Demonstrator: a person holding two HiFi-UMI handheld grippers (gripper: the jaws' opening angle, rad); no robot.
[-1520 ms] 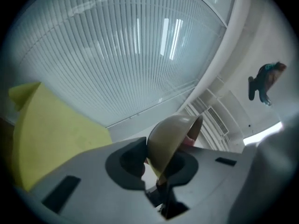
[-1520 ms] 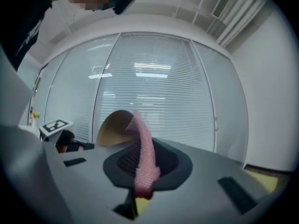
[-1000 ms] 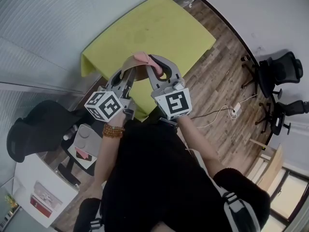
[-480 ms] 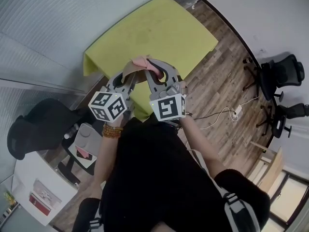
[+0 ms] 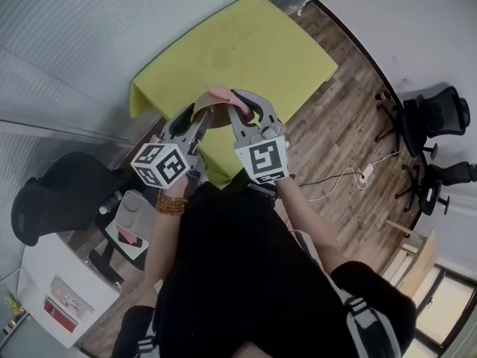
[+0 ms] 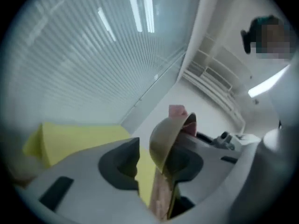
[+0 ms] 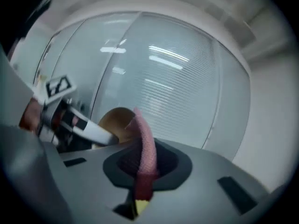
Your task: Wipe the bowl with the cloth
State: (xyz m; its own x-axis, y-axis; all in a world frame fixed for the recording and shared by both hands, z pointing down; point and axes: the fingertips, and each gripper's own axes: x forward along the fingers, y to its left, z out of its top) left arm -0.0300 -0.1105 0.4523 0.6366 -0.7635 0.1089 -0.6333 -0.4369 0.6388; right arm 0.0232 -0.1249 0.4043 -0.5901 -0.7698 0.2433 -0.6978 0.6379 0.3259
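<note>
left tool [image 5: 191, 121]: jaws just opening and now slack, with the bowl [image 6: 166, 135] leaning on one pad and a gap at the other.
right tool [image 5: 244, 110]: clenched on the pink cloth [image 7: 145, 149], which lies against the bowl's rim.
bowl: held in the air between the tools, over the table's [image 5: 250, 43] near edge.
risk: with that grip loosened, a push from the cloth could likely tip the bowl out.
around: office chairs [image 5: 432, 107] and a floor cable [image 5: 339, 174] stand well apart, so nothing blocks the wipe.
</note>
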